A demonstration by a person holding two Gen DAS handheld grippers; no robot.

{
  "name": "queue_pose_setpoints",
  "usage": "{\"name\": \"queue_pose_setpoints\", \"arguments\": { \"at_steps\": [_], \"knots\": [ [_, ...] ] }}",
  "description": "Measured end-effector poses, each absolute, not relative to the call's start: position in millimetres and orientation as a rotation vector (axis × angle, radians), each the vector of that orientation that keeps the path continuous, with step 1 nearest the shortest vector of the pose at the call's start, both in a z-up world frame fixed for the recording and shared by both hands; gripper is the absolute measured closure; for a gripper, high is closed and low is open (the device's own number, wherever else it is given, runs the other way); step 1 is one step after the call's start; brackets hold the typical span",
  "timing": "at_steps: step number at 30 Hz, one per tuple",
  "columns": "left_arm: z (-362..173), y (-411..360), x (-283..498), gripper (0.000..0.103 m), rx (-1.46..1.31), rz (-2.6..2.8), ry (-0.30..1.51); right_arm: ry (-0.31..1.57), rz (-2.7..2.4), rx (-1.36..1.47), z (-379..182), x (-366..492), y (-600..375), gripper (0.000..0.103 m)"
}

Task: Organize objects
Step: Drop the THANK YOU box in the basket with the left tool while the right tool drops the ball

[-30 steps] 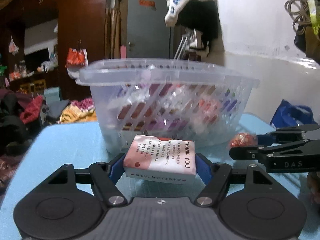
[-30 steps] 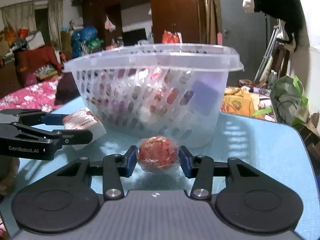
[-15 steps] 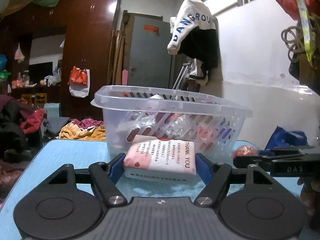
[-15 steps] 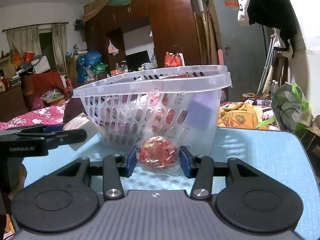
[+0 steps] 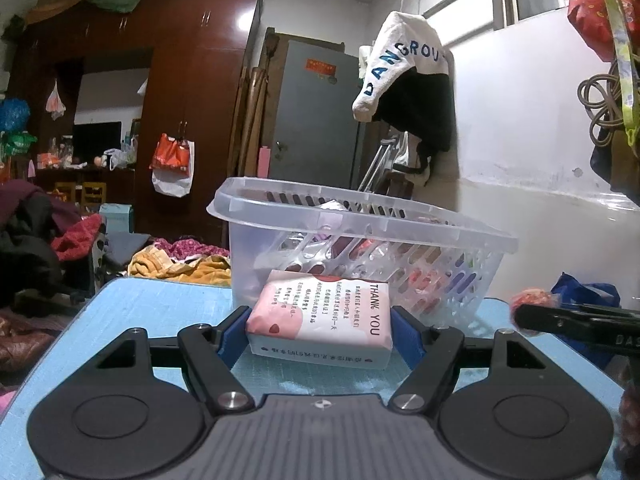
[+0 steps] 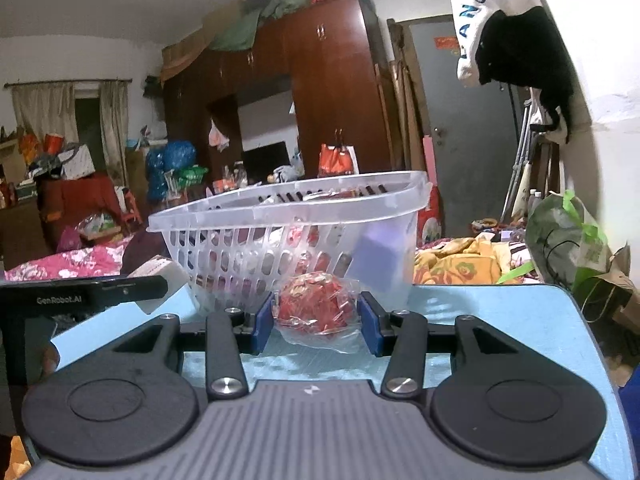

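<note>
My left gripper is shut on a pink and white tissue pack printed "THANK YOU", held low over the blue table. My right gripper is shut on a red ball in clear wrap. A clear slotted plastic basket with several items inside stands just beyond both grippers; it also shows in the right wrist view. The right gripper with the red ball shows at the right of the left wrist view. The left gripper with the pack shows at the left of the right wrist view.
The blue table's right edge is near a green bag. Clothes and bedding lie beyond the table's far edge. A white wall with a hanging garment is to the right.
Both grippers have pulled back and sunk lower with their loads, so the basket looks smaller and higher. Both grips are unchanged.
</note>
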State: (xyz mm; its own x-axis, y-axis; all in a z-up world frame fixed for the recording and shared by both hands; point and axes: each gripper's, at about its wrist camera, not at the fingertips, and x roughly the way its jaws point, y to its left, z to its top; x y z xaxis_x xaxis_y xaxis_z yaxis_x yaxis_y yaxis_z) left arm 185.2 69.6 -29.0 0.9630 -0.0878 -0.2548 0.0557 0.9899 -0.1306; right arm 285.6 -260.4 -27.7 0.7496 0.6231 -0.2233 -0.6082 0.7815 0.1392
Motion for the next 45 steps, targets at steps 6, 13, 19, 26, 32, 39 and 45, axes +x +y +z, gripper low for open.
{"name": "queue_pose_setpoints", "arguments": {
  "at_steps": [6, 13, 19, 26, 32, 39, 45],
  "knots": [
    [-24, 71, 177, 0.027, -0.129, -0.041, 0.209, 0.254, 0.684, 0.107, -26, 275, -263, 0.054],
    [37, 75, 164, 0.027, -0.104, -0.089, 0.106, 0.122, 0.680, 0.118, 23, 261, -262, 0.054],
    [98, 67, 229, 0.026, -0.042, -0.065, 0.159, 0.094, 0.697, 0.003, 83, 312, -209, 0.054],
    [77, 73, 289, 0.002, -0.059, -0.079, 0.310, 0.209, 0.656, -0.104, 71, 376, -163, 0.016],
    [60, 68, 272, 0.000, 0.011, 0.025, 0.257, 0.203, 0.613, -0.049, 67, 366, -191, 0.000],
    [51, 76, 255, 0.000, -0.042, -0.049, 0.321, 0.361, 0.430, -0.089, 53, 353, -188, 0.000],
    [49, 72, 235, 0.000, -0.028, -0.063, 0.339, 0.376, 0.468, -0.066, 53, 332, -189, 0.000]
  ]
}}
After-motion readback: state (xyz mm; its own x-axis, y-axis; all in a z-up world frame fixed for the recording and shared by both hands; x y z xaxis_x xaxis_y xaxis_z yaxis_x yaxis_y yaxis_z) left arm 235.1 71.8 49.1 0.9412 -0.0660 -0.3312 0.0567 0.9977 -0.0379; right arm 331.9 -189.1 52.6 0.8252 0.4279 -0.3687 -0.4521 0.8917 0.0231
